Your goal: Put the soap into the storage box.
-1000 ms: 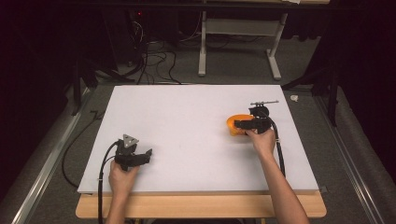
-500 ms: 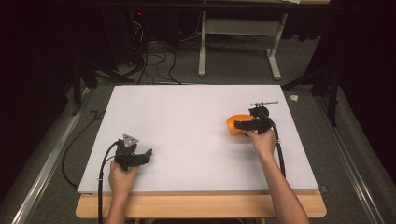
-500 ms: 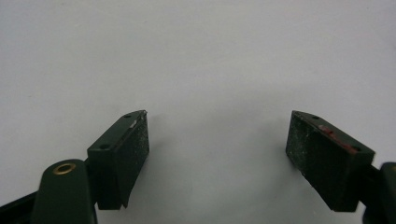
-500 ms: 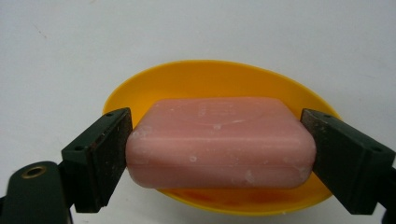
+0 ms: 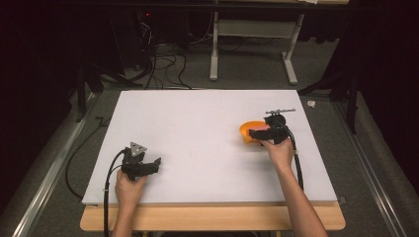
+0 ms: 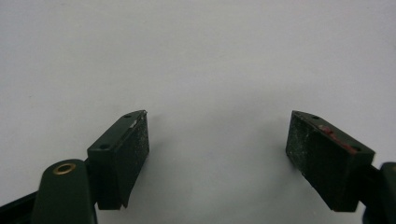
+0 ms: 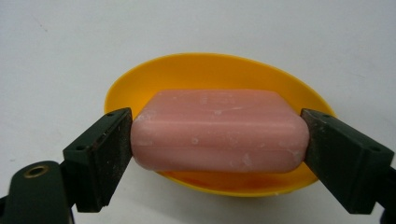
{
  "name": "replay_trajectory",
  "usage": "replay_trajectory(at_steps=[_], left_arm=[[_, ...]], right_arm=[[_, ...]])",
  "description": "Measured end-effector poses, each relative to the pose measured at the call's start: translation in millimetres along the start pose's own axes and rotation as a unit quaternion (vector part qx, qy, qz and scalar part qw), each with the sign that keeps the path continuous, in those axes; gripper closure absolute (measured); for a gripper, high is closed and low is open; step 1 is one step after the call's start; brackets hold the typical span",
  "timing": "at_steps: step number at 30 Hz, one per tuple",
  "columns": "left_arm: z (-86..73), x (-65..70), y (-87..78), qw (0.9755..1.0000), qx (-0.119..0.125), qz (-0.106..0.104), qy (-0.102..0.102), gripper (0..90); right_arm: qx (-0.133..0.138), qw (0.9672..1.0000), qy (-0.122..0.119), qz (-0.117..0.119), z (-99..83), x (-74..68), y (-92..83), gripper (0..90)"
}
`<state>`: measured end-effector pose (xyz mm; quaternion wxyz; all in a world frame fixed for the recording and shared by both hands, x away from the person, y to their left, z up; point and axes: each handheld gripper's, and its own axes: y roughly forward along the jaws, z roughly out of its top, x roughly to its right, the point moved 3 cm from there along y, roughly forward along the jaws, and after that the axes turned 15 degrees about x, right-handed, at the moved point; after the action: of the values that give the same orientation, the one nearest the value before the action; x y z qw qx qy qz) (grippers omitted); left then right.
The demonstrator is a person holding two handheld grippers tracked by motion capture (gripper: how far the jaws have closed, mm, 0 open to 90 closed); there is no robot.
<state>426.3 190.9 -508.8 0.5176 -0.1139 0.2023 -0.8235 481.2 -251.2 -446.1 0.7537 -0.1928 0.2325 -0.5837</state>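
Pink soap point(image 7: 219, 133) lies lengthwise across my right tongs point(image 7: 217, 144), its two ends touching the black pads; the jaws have just been closing on it, and they now press on both ends. The bar sits in a shallow orange dish point(image 7: 187, 70) on the right half of the white bench point(image 5: 197, 128). My left tongs point(image 6: 217, 149) rest near the bench's front left corner, well apart from the dish, jaws spread wide with only bare white surface between them.
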Motion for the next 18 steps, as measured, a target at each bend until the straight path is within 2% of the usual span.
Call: replay_trajectory(at_steps=[15, 18], left_arm=[[0.0, -0.5, 0.4, 1.0000, 0.001, -0.002, -0.003, 22.3], [0.0, 0.0, 0.2, 1.0000, 0.002, -0.001, 0.000, 22.3]], right_arm=[[0.017, 0.9998, 0.006, 0.006, -2.3, 3.1, -13.0, 14.0], [0.019, 0.9998, 0.000, 0.006, -2.5, 1.6, -18.0, 14.0]])
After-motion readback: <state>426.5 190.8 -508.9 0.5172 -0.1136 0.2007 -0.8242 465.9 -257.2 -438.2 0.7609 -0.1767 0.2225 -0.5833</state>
